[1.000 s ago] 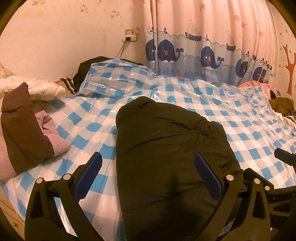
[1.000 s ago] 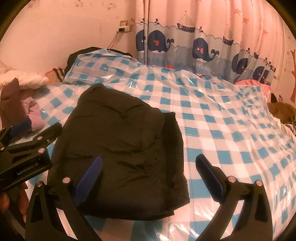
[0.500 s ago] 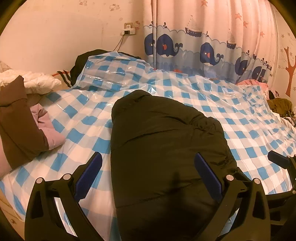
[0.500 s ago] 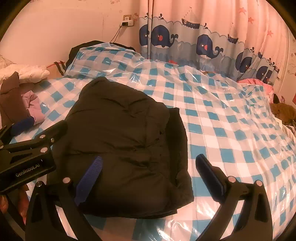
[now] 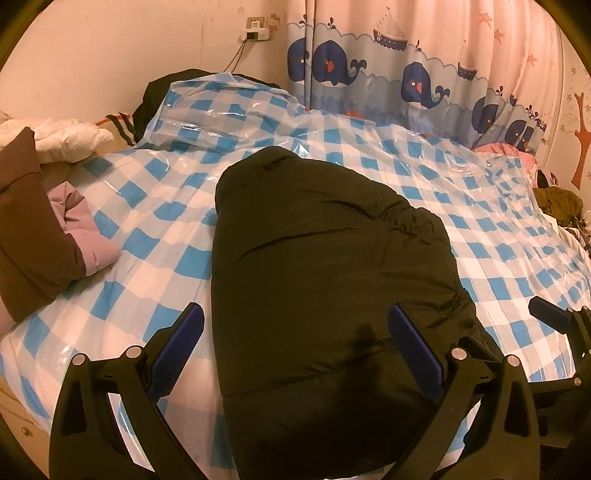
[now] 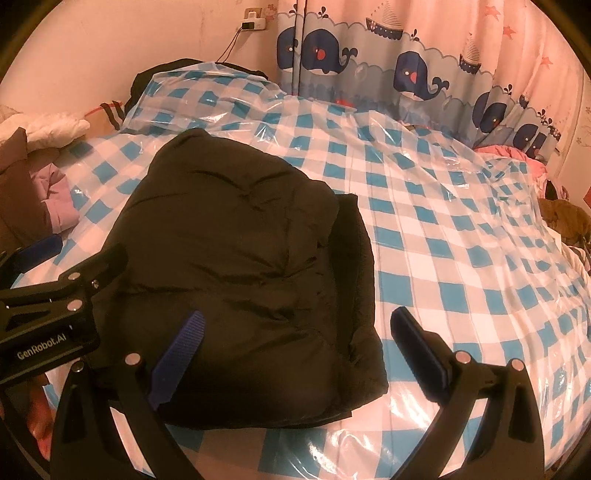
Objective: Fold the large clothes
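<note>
Black puffer jacket (image 6: 240,280) lies folded on the checked plastic sheet (image 6: 461,266), at my twelve o'clock. My left gripper (image 5: 295,350) and right gripper (image 6: 295,350) hover wide open, holding nothing. I judge the padding may spring open, or slide on slick plastic.

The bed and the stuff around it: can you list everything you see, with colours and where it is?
black puffy jacket: one, black, folded, middle of the bed
plastic sheet: one, blue and white checks, covering the bed
whale curtain: one, pink with blue whales, behind the bed
brown and pink clothes: a pile, left edge of the bed
white padded garment: one, far left
wall socket: one, white, on the wall
left tongs: open, over the jacket's near end
right tongs: open, at the jacket's right edge
</note>
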`<state>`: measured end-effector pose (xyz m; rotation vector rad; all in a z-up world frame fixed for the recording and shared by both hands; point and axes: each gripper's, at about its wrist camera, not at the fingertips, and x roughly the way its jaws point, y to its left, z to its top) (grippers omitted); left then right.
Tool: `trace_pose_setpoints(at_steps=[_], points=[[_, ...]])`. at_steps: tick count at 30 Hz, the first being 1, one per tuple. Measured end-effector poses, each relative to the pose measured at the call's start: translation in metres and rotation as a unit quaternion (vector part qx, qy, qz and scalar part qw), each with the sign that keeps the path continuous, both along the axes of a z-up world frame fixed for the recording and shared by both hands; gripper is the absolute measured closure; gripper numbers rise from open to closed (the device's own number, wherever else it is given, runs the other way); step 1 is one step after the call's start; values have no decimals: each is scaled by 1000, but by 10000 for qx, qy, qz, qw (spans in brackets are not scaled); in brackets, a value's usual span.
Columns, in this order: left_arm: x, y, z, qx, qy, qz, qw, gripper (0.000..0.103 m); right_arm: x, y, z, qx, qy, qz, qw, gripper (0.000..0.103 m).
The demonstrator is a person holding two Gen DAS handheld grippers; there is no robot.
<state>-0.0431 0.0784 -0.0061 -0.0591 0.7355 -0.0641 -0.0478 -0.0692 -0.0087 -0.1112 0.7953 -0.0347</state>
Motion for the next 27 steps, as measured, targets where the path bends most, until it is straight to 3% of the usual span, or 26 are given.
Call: trace_pose_setpoints(at_steps=[8,27], points=[[3,-1,-3,48,179,-12,9998,7,1,-4,-2,45,143,14,9999,6],[3,-1,-3,50,191,-18,9998,7,3,-8,-1,96,239,120,9996,6]])
